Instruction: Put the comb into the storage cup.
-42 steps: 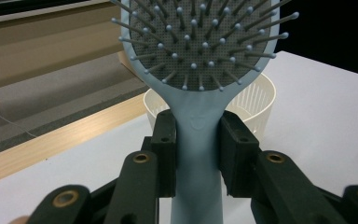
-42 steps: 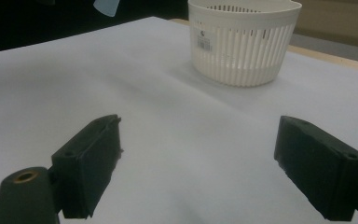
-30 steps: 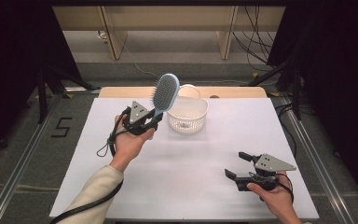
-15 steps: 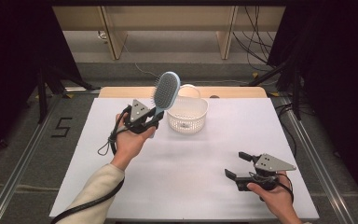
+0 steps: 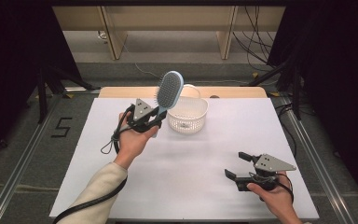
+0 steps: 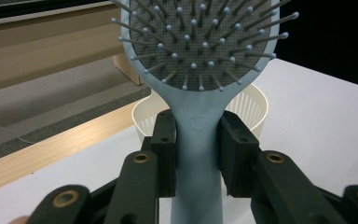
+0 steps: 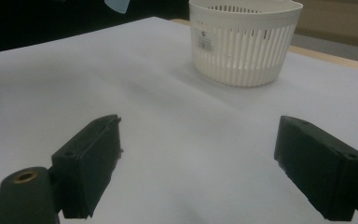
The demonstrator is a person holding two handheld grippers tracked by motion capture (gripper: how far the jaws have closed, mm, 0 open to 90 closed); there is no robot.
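Note:
My left gripper [image 5: 158, 117] [image 6: 197, 156] is shut on the handle of a light blue hairbrush [image 5: 169, 89] [image 6: 200, 70]. The brush stands upright above the table, its grey bristled head beside the rim of a white slotted basket [image 5: 188, 115] [image 6: 254, 105] [image 7: 242, 39]. In the left gripper view both black pads press the handle from either side. My right gripper [image 5: 236, 166] [image 7: 200, 172] rests near the front right of the white table [image 5: 214, 154], jaws wide apart with nothing between them, pointing toward the basket.
The basket sits at the back middle of the table, near its wooden far edge [image 5: 121, 91]. A cable [image 5: 112, 142] loops from the left gripper onto the table. Beyond lie a grey floor and wooden furniture legs [image 5: 114, 37].

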